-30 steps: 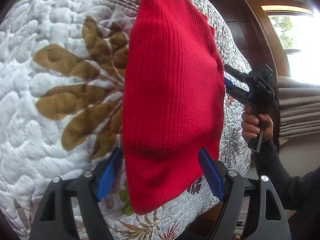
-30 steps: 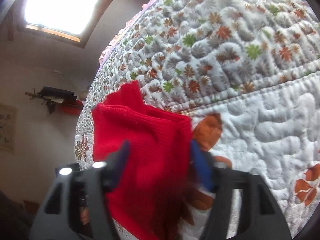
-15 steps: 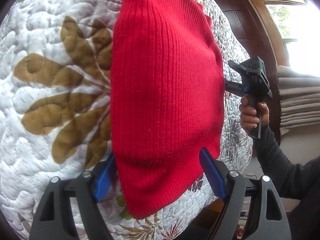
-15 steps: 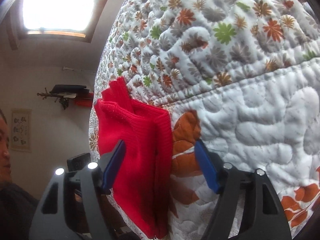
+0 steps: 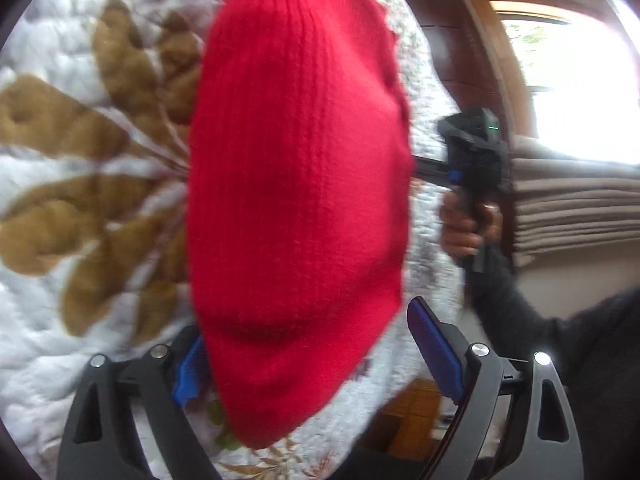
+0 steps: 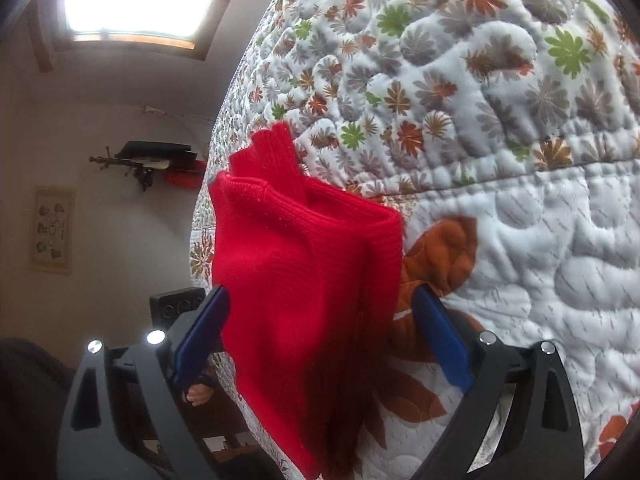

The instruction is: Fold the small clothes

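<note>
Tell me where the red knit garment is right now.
The red knit garment lies folded on the floral quilt, centred in both wrist views, its near end between the open left claw fingers.

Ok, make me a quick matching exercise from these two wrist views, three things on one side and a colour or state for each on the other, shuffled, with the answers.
Things:
1. knit garment
2. quilt
3. left gripper

Descriptions:
A. white with leaf prints
B. open, blue pads either side of the cloth
C. solid red, ribbed

Pairs: 1-C, 2-A, 3-B
</note>
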The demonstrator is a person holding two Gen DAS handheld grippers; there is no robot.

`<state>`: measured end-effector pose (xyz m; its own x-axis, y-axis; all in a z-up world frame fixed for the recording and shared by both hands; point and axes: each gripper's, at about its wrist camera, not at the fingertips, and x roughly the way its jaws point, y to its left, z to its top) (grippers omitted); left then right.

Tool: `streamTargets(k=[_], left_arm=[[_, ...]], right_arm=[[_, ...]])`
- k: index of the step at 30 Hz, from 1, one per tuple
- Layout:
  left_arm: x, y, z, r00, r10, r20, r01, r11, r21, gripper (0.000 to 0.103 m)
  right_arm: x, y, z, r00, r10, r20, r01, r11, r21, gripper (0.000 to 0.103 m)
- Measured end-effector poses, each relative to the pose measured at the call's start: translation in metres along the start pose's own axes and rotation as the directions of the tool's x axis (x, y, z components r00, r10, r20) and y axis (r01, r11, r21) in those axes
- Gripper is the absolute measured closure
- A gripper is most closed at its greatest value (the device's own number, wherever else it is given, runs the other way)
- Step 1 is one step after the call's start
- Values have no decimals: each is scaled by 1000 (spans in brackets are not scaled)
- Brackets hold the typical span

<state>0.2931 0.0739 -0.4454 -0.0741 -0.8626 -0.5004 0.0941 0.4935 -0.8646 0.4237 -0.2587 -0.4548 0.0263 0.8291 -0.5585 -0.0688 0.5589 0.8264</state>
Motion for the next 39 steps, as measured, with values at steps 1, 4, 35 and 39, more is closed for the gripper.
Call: streamTargets(k=[1, 4, 35, 39], left_arm=[[3, 0, -1, 1000, -17, -3, 17, 1000, 11, 14], [6, 6, -2, 999, -39, 0, 39, 999, 29, 20], [6, -24, -2, 993, 96, 71, -97, 995, 14, 88], [-26, -41, -15, 988, 121, 92, -125, 991, 38, 89]], right_arm=[[1, -1, 2, 1000, 0, -5, 0, 1000, -6, 11], [-9, -2, 5, 996, -83, -9, 83, 996, -45, 40], [28, 91, -5, 996, -79, 40, 86, 977, -197, 73], [36, 128, -16, 997, -66, 46, 75, 971, -227, 73]])
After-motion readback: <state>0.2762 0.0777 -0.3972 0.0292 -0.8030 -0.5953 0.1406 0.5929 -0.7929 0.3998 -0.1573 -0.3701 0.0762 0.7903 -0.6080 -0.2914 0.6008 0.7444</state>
